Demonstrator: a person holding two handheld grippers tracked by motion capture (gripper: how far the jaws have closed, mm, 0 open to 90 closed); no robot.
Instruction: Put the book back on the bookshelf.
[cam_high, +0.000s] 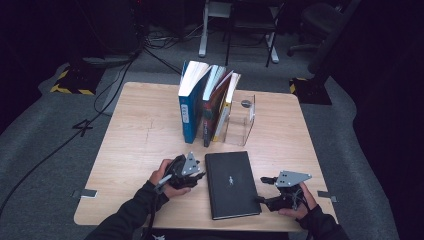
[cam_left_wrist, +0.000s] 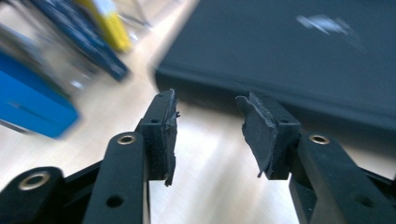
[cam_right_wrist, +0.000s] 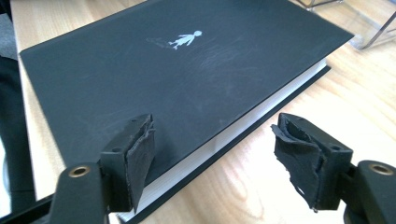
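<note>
A black hardcover book (cam_high: 232, 182) with a small white figure on its cover lies flat near the table's front edge. My left gripper (cam_high: 200, 176) is just left of the book, by its far left corner. In the left gripper view this gripper (cam_left_wrist: 208, 135) is open over bare wood, its jaws pointing at the book's (cam_left_wrist: 289, 56) edge with nothing between them. My right gripper (cam_high: 261, 189) is at the book's right edge. Seen from the right gripper view, it (cam_right_wrist: 215, 158) is open and straddles the book's (cam_right_wrist: 177, 79) page edge, with no pad pressing on it.
Several books (cam_high: 207, 102) stand upright at the middle of the wooden table (cam_high: 145, 130), a blue one (cam_left_wrist: 32, 98) leftmost. A clear acrylic bookend (cam_high: 242, 117) stands at their right. Chairs and cables are on the dark floor beyond the table.
</note>
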